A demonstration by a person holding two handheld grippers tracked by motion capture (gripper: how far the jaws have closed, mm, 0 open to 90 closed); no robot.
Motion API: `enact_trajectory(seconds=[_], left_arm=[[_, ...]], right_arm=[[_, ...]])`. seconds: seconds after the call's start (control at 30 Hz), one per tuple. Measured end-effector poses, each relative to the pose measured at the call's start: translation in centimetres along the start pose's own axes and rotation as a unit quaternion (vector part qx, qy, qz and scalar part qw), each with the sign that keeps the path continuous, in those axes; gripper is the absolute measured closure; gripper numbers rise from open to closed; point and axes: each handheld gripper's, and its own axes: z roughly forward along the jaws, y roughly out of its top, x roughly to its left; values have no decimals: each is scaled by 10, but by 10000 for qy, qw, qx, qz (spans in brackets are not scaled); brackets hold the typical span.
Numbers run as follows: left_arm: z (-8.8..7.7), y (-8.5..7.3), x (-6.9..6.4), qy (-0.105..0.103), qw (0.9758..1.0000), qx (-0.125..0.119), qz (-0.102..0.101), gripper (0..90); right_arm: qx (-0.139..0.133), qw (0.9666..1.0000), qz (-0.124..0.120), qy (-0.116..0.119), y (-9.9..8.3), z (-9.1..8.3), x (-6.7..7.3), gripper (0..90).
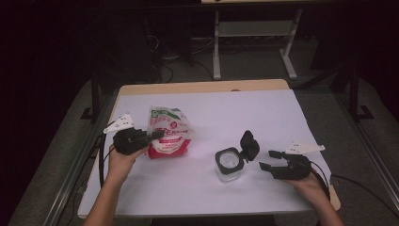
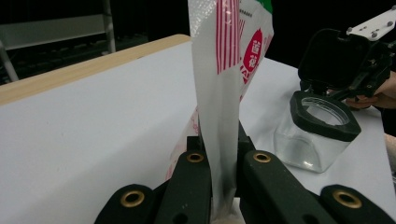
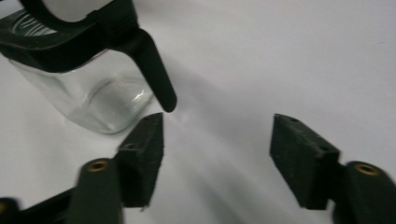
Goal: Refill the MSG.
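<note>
So on my left side, the left gripper (image 1: 153,135) has its jaws clamped on the edge of the plastic bag (image 1: 168,132), which sits left of centre on the surface (image 1: 244,113), closer to the left edge. In the left gripper view the bag (image 2: 224,70) stands tall, long axis pointing up. Right of centre there's a clear glass jar (image 1: 229,165), upright, black lid (image 1: 249,145) flipped open. Just right of it, my right gripper (image 1: 269,160) has its jaws spread apart, holding nothing, pointing left toward the jar.

A rectangular table with a white top and pale wooden rim (image 1: 263,117) carries 2 things: a red-and-white plastic bag (image 1: 168,132) at 9 o'clock and a clear square glass jar with a black flip lid (image 1: 230,164) at 5 o'clock.
</note>
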Motion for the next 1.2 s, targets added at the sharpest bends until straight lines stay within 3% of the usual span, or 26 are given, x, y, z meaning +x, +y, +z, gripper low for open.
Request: enact_trajectory(seconds=[0.13, 0.2, 0.3, 0.7, 0.93, 1.2], left_arm=[[-4, 0, -6, -55, 10000, 17, -7, 900], [-6, 1, -8, -58, 10000, 18, -52, 900], [-9, 2, -10, -121, 9999, -3, -49, 900], [-14, 22, -29, -283, 9995, -118, -48, 900], [-13, 29, -37, -454, 9988, -169, 64, 900], [-10, 28, -42, -546, 9984, -100, 48, 900]], right_arm=[[43, 10000, -38, -7, 1, -8, 6, 546], [20, 10000, -32, 27, 2, -13, 8, 714], [4, 9999, -73, 124, 2, -18, 13, 891], [51, 9983, -279, 507, -2, -34, 47, 899], [14, 9961, -471, 741, 5, -31, 64, 899], [-114, 9927, -644, 1012, 16, -27, 86, 899]])
